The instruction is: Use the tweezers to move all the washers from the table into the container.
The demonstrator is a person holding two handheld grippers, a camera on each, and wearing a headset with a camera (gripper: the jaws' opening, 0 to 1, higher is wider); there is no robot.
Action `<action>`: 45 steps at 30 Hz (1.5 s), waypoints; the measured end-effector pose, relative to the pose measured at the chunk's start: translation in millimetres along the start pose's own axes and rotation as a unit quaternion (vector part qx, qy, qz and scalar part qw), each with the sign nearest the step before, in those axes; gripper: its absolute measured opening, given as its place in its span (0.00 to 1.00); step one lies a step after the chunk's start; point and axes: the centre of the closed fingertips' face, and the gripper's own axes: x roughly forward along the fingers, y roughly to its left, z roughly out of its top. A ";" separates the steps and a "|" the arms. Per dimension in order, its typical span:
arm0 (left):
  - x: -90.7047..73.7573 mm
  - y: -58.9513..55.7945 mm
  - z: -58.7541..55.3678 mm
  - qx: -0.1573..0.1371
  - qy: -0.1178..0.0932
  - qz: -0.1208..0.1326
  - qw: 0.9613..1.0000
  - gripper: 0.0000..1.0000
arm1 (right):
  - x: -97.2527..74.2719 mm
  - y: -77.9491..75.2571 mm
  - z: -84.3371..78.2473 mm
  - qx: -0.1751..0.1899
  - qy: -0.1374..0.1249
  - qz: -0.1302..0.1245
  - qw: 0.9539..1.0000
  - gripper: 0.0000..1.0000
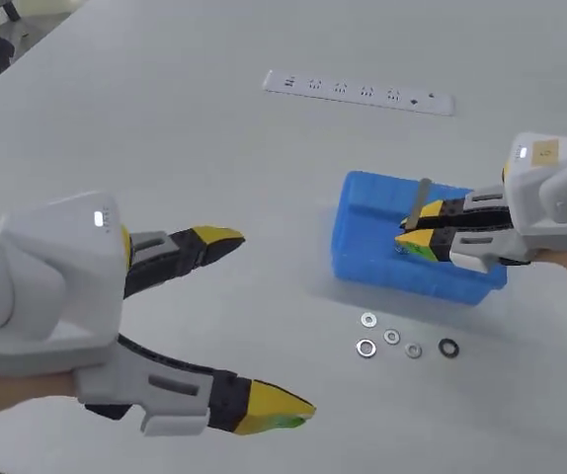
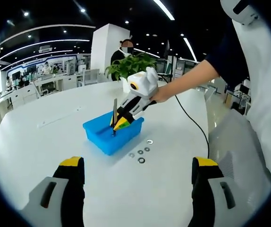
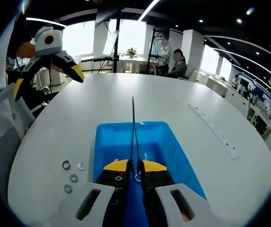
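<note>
Head view is showing five washers (image 1: 391, 337) lying flat on the bench (image 1: 165, 118), four silvery and one dark, just beside the blue container (image 1: 363, 269). The right gripper view is resolving four. Right claw (image 1: 405, 233) is clenching upright tweezers (image 1: 422, 200) over the container. Left claw (image 1: 274, 321) is hanging released.

Right gripper (image 2: 118, 125) holds tweezers (image 2: 114, 109) over blue container (image 2: 102, 138); perhaps four washers (image 2: 141, 160) beside.

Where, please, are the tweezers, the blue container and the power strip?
tweezers (image 1: 421, 200), head view, middle of the grey shaft.
blue container (image 1: 392, 275), head view, near outer wall.
power strip (image 1: 359, 92), head view, its middle.
</note>
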 end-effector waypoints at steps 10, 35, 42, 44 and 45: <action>8.1 13.6 10.1 0.008 -0.008 0.010 1.000 1.00 | -6.7 2.1 6.5 -0.003 0.003 -0.005 1.000 0.07; 106.5 34.2 108.6 0.071 -0.081 -0.116 0.987 0.51 | -24.5 14.0 26.2 -0.028 -0.007 0.010 1.000 0.08; 115.5 32.4 107.1 0.094 -0.066 -0.148 0.982 0.28 | -22.4 15.1 24.6 -0.040 0.000 0.017 0.999 0.08; 114.8 29.5 107.2 0.094 -0.064 -0.156 0.981 0.25 | -22.1 15.4 25.0 -0.039 0.000 0.017 0.999 0.08; 114.5 28.6 107.8 0.095 -0.066 -0.159 0.981 0.25 | -22.0 15.6 25.3 -0.038 -0.001 0.017 0.999 0.08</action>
